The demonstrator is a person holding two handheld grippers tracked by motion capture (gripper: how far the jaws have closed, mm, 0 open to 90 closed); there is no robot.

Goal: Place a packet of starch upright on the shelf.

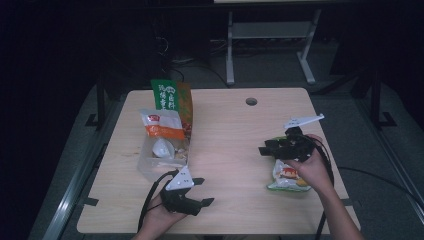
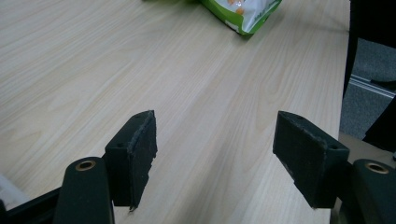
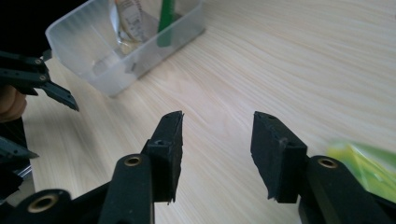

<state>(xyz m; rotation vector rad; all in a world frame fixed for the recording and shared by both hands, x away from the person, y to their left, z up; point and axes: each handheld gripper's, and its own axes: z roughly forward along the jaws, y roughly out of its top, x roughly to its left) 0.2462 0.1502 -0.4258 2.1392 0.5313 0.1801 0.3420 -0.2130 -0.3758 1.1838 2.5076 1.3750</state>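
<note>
The tall green bag in the upper left of the high view is showing white Chinese letters, too small to read.

The high view looks forward and down over the whole tabletop from the person's side. The left gripper view rides low on the left tongs, facing the green snack bag. The right gripper view looks close along the right tongs toward the clear plastic tub; all 3 views share the wood surface.
</note>
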